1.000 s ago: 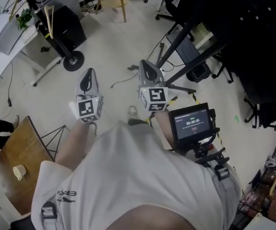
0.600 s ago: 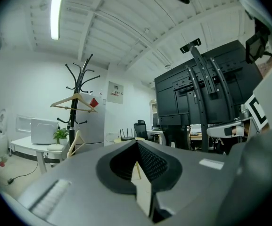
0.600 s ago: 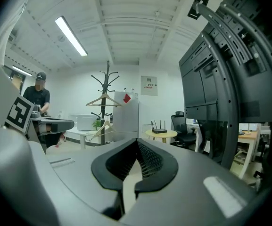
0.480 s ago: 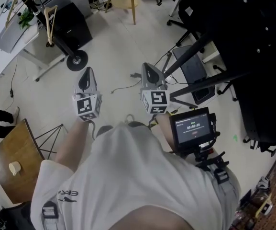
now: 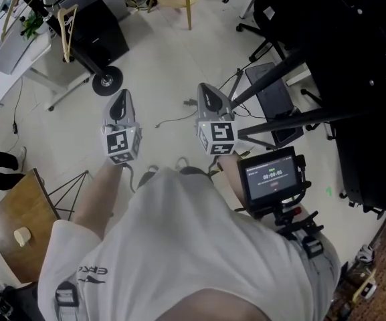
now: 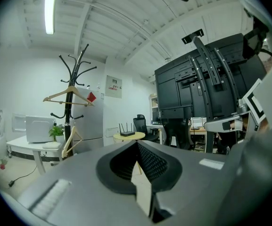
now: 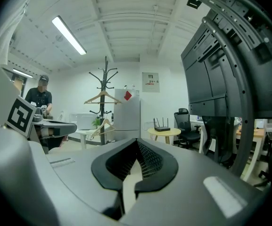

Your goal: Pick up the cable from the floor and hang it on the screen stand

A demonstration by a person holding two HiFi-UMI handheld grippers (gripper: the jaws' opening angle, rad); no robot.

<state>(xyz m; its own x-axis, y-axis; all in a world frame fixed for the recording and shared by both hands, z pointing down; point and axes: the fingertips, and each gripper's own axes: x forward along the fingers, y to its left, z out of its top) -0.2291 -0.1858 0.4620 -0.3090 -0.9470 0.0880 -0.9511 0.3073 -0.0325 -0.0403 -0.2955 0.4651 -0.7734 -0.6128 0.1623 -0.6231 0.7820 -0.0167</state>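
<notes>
Nearest was the white shirt [image 5: 179,246], with both tools held out ahead of it. The left gripper [image 5: 120,97] and right gripper [image 5: 205,92] each had jaws pressed together at the tips, nothing between them. Compared with a second ago the floor [image 5: 152,59] had slid slightly toward the person, which I read as a step forward; the grippers' pose was unchanged. The thin cable [image 5: 171,119] lay on the floor beyond and between the grippers, untouched. The black legs of the screen stand [image 5: 267,79] were just right of it, now closer. The coat rack base [image 5: 106,81] sat further off to the left. Judgement: still the approach. The jaws need to open and reach down before any pickup.
</notes>
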